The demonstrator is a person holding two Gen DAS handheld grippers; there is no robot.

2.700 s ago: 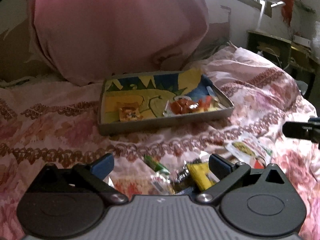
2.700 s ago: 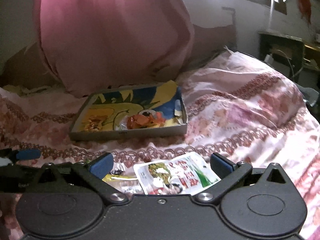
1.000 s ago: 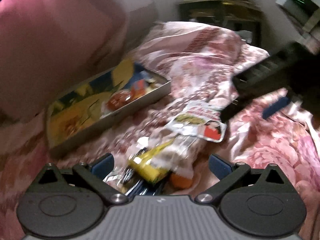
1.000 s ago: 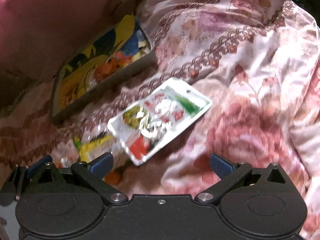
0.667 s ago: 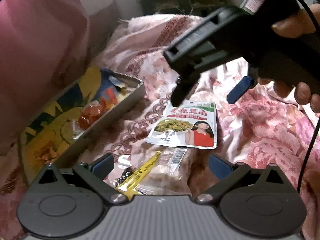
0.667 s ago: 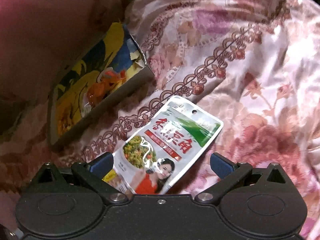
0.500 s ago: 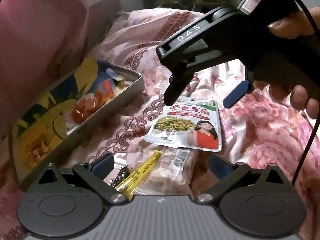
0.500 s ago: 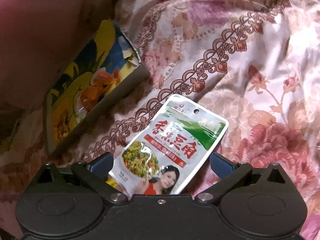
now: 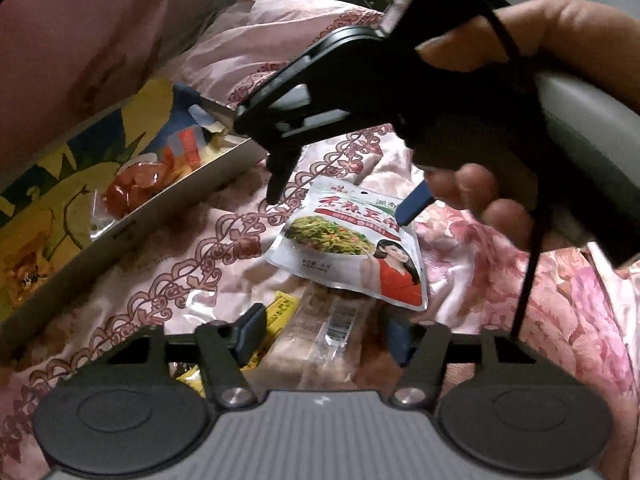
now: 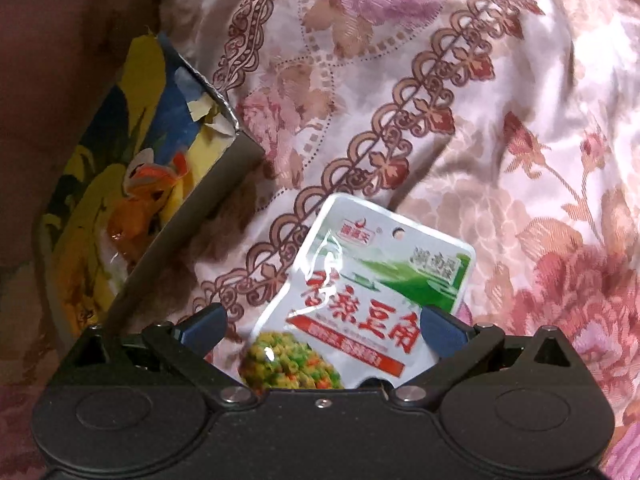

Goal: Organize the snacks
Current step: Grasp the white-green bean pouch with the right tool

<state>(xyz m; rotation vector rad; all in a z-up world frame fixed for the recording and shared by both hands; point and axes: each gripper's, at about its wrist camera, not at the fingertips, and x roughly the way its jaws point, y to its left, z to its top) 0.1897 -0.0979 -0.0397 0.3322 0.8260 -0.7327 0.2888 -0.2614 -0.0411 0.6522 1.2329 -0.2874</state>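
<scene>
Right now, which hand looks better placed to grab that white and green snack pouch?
The right. Its hand-held gripper already straddles the snack pouch. The left hand-held gripper is closing around a clear-wrapped snack nearer the camera, short of the pouch.

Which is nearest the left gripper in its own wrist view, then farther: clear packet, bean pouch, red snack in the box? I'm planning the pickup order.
1. Clear packet: between the closing jaws of the left gripper.
2. Bean pouch: just beyond, slightly right.
3. Red snack: farthest, upper left, inside the box.
</scene>
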